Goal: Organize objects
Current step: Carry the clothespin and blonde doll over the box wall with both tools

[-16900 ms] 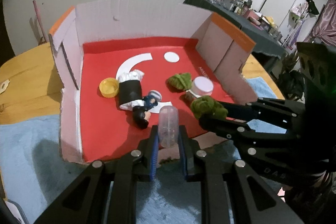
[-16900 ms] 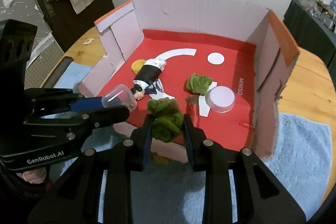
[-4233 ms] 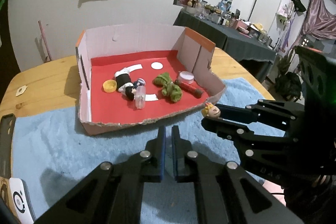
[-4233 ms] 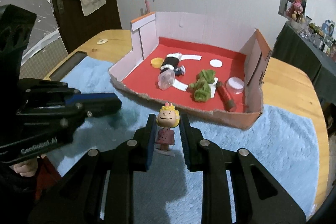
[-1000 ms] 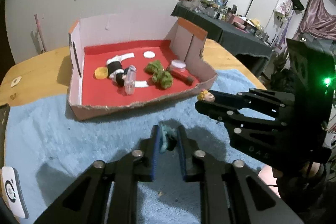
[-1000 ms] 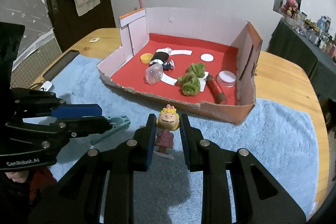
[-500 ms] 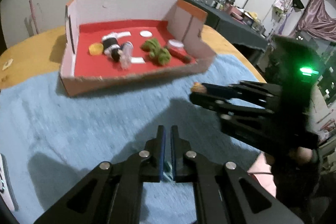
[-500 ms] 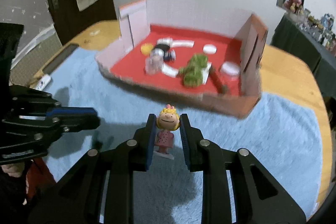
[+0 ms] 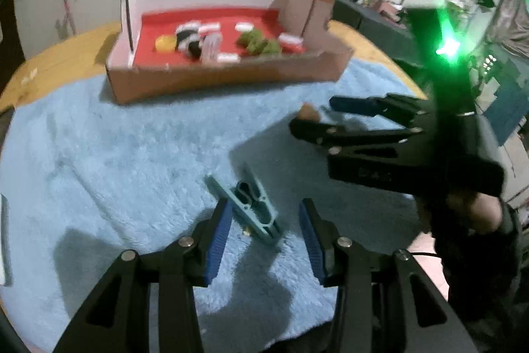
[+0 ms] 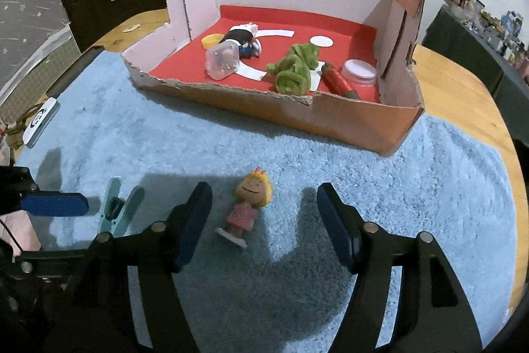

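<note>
A teal clothespin point(image 9: 253, 209) lies on the blue rug point(image 9: 115, 161) between the fingers of my left gripper point(image 9: 265, 207). Those jaws are opening and the pads stand clear of the pin. A small figurine with yellow hair and a pink dress point(image 10: 246, 207) lies tilted on the rug between the fingers of my right gripper point(image 10: 264, 192). Its jaws are opening too, and neither pad touches the figurine. The cardboard box with a red floor point(image 10: 330, 118) stands beyond, holding a clear bottle point(image 10: 223, 60), green cloth point(image 10: 294, 68) and a red tube point(image 10: 337, 80).
The box also holds a yellow cap point(image 10: 211, 40), a black-and-white doll point(image 10: 239, 37) and a white-lidded jar point(image 10: 358, 71). A white device point(image 10: 41, 121) lies at the rug's left edge. Wooden tabletop point(image 10: 463, 95) shows around the rug. A person's hand point(image 9: 479, 214) holds the right gripper.
Both grippers sank toward the rug and opened. The left one let go of the clothespin and the right one let go of the figurine; both things now lie on the rug.
</note>
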Tool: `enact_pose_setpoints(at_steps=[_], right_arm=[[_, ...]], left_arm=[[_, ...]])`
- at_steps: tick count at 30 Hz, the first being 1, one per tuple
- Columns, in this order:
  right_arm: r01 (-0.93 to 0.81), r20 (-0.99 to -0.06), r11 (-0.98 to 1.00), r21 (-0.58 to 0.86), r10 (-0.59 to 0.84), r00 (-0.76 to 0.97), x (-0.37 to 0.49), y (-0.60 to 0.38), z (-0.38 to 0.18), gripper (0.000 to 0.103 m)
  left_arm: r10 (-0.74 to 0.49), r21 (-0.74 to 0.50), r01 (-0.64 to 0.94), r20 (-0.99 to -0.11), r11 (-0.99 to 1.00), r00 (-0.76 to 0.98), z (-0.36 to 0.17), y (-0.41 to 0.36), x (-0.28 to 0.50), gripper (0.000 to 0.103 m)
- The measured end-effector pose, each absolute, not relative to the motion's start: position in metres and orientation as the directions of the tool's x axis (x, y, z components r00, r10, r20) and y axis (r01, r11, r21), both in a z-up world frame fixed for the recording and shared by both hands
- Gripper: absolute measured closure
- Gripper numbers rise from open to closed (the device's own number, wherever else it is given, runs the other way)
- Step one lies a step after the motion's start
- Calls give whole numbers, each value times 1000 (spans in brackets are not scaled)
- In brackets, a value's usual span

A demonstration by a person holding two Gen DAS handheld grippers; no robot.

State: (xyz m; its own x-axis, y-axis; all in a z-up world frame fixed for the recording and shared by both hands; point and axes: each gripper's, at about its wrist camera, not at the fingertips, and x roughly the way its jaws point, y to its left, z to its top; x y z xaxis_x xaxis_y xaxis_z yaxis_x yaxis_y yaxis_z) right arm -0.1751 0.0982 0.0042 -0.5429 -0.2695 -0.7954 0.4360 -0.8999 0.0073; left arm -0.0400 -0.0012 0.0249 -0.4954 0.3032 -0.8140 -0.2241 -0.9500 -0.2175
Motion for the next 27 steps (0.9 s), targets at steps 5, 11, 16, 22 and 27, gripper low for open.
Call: enact_pose_setpoints(at_steps=[5, 11, 16, 22, 27], right_arm=[[440, -801, -898, -6, -259, -540, -180, 91, 0, 57], [455, -801, -890, -19, -259, -540, -176, 85, 2, 81], [453, -789, -892, -4, -276, -549, -173, 85, 11, 81], [460, -766, -888, 8, -302, -568, -170, 86, 30, 81], [469, -747, -883, 24, -327, -578, -170, 87, 46, 81]], left_arm=[[269, -197, -190, -809, -962, -523, 21, -4, -45, 79], [285, -213, -194, -805, -958, -520, 21, -7, -52, 82], [305, -234, -199, -796, -952, -523, 26, -11, -56, 83], [319, -242, -210, -775, -947, -545, 43, -15, -60, 84], [324, -238, -222, -749, -946, -579, 63, -18, -68, 84]])
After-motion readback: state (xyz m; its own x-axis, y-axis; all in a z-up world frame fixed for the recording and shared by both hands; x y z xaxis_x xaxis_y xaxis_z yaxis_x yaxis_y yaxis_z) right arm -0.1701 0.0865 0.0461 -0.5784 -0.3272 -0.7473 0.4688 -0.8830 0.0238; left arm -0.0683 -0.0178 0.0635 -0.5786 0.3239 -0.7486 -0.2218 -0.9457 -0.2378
